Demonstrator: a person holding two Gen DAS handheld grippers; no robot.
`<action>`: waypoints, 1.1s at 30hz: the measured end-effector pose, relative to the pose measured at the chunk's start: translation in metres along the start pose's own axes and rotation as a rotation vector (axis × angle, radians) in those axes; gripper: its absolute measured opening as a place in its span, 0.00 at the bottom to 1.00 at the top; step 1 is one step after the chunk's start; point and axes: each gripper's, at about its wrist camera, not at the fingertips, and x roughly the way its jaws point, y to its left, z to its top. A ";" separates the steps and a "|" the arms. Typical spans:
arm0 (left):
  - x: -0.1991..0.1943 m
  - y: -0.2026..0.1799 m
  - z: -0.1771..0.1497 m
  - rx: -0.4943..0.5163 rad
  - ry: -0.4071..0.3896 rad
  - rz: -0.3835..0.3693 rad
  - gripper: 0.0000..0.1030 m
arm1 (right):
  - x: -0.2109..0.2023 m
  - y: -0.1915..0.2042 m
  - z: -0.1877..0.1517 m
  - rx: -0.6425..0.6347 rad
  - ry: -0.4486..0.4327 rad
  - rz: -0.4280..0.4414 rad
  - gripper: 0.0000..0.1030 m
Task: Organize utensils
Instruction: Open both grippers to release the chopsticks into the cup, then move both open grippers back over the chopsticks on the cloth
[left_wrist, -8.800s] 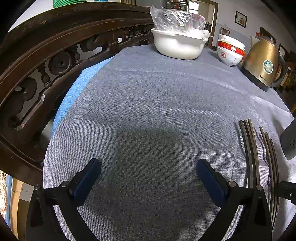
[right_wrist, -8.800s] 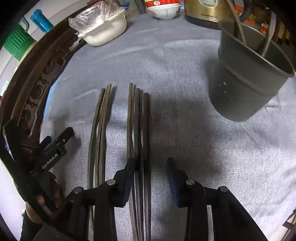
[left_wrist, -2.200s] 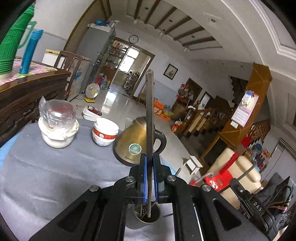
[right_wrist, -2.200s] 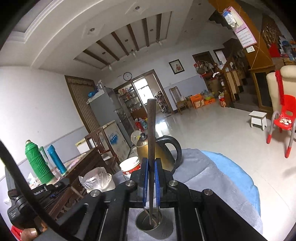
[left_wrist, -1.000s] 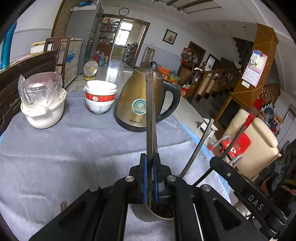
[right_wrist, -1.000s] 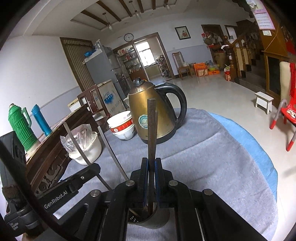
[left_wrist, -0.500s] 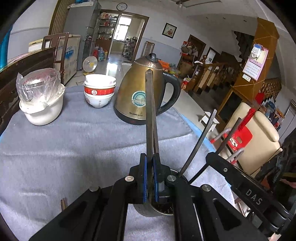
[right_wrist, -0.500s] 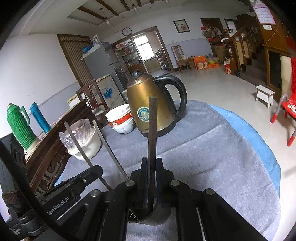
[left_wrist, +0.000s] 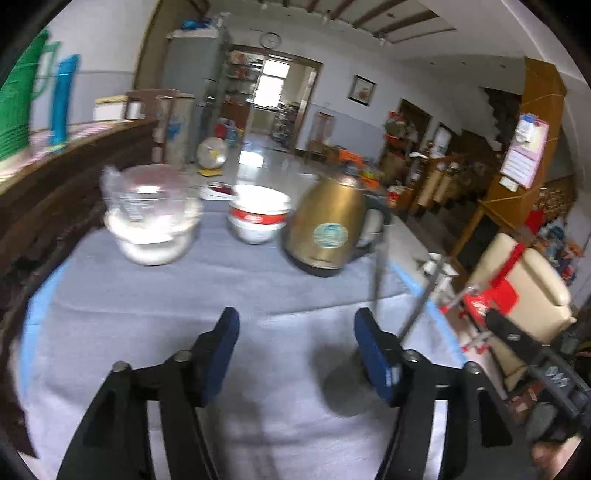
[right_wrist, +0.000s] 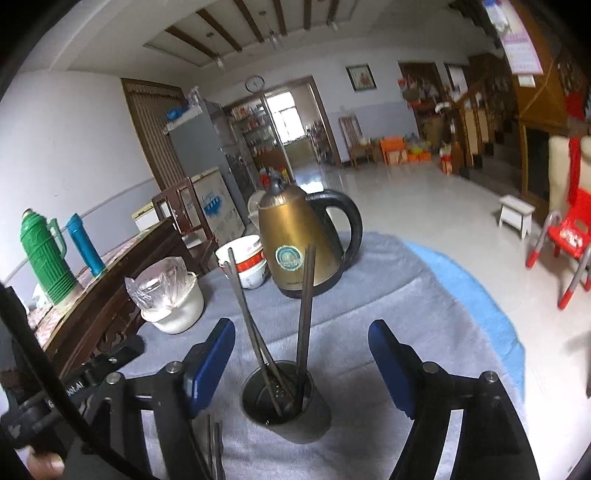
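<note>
Now both sets of jaws are opening, with nothing held between them.

The right gripper (right_wrist: 301, 354) hangs just above the metal cup (right_wrist: 286, 406), and its jaws spread wide on either side of it. The chopsticks (right_wrist: 304, 317) stand tilted inside the cup, leaning on its rim. More chopsticks (right_wrist: 214, 446) lie flat on the bench (right_wrist: 424, 295), just left of the cup. The gold kettle (right_wrist: 299, 247) sits behind the cup. The left gripper (left_wrist: 295, 354) is over the grey cloth left of the cup, its jaws well apart too. The white bowls (left_wrist: 258, 214) sit left of the kettle.
</note>
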 end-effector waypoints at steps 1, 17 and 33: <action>-0.004 0.006 -0.004 0.000 0.004 0.028 0.69 | -0.005 0.002 -0.005 -0.008 0.003 0.003 0.76; 0.008 0.127 -0.108 -0.118 0.323 0.355 0.70 | 0.047 0.014 -0.141 -0.111 0.371 -0.063 0.76; 0.022 0.116 -0.141 -0.049 0.395 0.392 0.79 | 0.066 0.013 -0.170 -0.129 0.479 -0.118 0.76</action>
